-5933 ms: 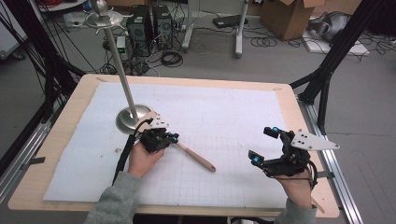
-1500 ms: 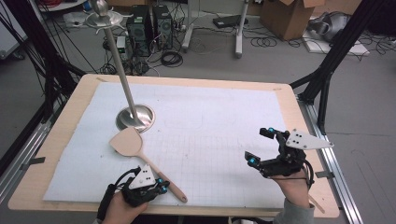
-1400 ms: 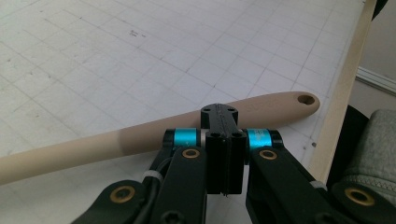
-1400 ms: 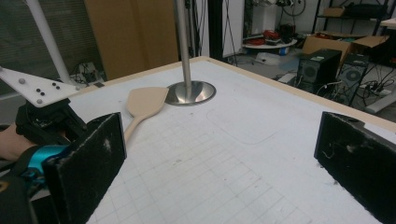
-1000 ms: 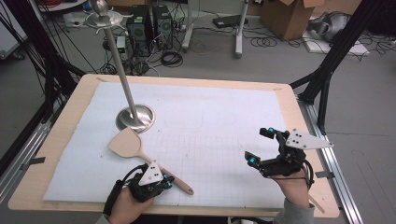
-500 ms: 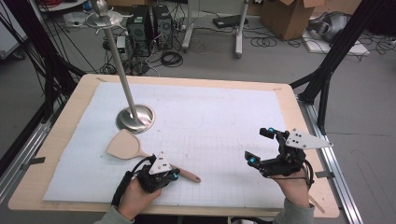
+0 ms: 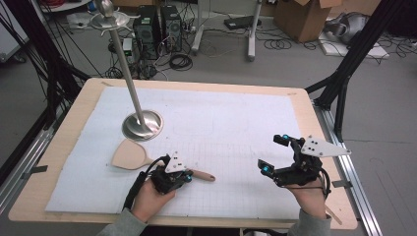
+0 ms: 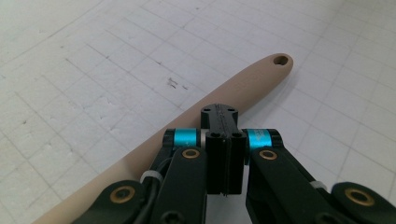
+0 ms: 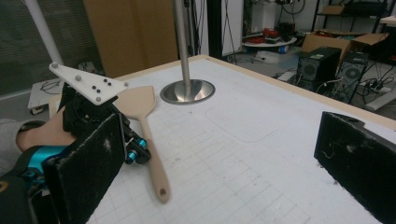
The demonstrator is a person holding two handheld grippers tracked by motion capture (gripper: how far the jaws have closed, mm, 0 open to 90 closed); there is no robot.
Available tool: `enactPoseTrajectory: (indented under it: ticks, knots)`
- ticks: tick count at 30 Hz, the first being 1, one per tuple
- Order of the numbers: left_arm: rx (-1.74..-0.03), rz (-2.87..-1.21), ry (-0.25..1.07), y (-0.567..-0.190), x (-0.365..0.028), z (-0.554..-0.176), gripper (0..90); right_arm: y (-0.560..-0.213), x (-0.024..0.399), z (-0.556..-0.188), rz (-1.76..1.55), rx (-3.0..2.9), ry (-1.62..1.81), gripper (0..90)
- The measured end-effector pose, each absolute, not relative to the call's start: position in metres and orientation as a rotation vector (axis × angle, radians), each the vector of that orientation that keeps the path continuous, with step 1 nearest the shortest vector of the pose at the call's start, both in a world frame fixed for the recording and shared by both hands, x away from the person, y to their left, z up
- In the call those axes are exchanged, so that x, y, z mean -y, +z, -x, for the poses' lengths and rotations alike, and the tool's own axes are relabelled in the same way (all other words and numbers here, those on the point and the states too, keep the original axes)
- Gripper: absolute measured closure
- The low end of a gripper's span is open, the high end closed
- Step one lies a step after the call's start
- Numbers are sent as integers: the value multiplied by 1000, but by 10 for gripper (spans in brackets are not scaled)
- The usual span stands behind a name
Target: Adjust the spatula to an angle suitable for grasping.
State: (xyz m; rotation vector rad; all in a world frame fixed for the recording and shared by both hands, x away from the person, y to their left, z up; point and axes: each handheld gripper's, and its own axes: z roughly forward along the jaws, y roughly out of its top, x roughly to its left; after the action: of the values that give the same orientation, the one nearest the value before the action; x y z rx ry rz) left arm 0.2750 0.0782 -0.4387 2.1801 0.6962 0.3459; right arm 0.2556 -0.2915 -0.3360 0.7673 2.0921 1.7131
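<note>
Left gripper view: my left gripper [image 8: 224,140] has its jaws squeezed together on top of the wooden spatula [image 8: 243,86], maybe just pressing it; its handle sticks out past them. My right gripper [image 7: 275,155] stays wide open, holding nothing, well apart.

The metal stand [image 7: 141,124] stood at the far left of the mat [image 7: 236,123], its pole rising high. The wooden spatula [image 7: 130,155] lay just near of its base, with the left gripper [image 7: 184,177] over the handle. The mat's centre and far right lay open.
</note>
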Motion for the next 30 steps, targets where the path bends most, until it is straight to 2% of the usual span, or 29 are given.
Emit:
enactPoseTrajectory:
  ticks: [11, 18, 22, 30]
  knots:
    - [-748, -2204, 363, -436, -67, -303, 896, -336, 291, -257, -762, -2093, 1709, 12]
    - [-809, -2168, 324, -440, -70, -321, 896, -336, 291, -257, -767, -2094, 1718, 12]
    - [-821, -2222, 363, -436, -64, -330, 895, -337, 291, -257, -766, -2096, 1717, 12]
    - [-895, -2209, 372, -435, -64, -351, 896, -336, 293, -257, -771, -2093, 1721, 13]
